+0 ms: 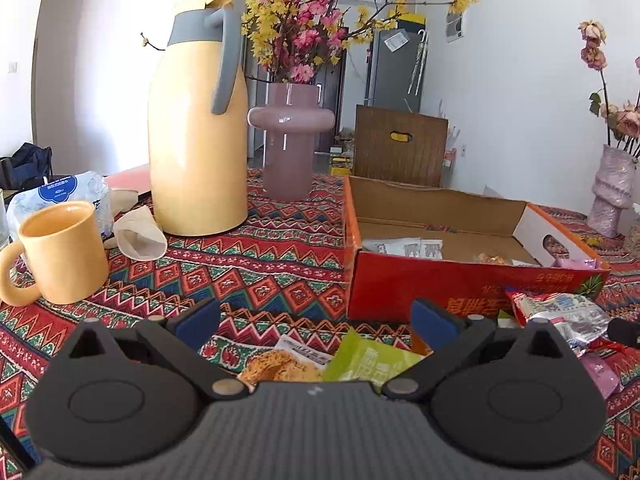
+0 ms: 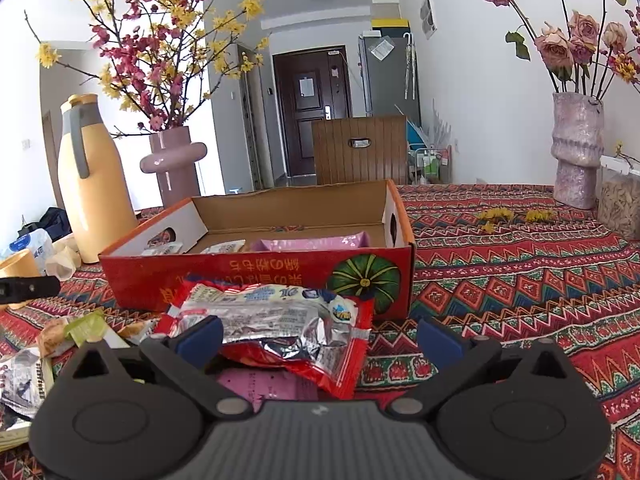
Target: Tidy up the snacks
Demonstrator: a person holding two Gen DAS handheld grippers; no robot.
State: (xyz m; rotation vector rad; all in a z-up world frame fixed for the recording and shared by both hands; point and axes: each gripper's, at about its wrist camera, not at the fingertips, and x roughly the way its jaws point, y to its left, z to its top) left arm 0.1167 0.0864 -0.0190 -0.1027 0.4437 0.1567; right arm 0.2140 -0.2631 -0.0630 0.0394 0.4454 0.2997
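Note:
An open red cardboard box [image 1: 472,284] [image 2: 256,276] sits on the patterned tablecloth with a few snack packets inside, among them a pink one [image 2: 312,243]. My left gripper [image 1: 316,322] is open, low over a green packet [image 1: 372,360] and a biscuit packet [image 1: 280,366] in front of the box. My right gripper [image 2: 320,338] is open too, its fingers on either side of a red and silver snack bag [image 2: 276,320] that lies on a pink packet [image 2: 264,390]. The same bag [image 1: 560,312] appears at the right of the left wrist view.
A yellow thermos jug [image 1: 198,120], a pink vase with flowers [image 1: 286,140], a yellow mug [image 1: 60,256] and paper cups [image 1: 140,236] stand left of the box. Another vase [image 2: 576,152] and a clear jar [image 2: 620,204] stand far right. More packets [image 2: 24,376] lie at the left.

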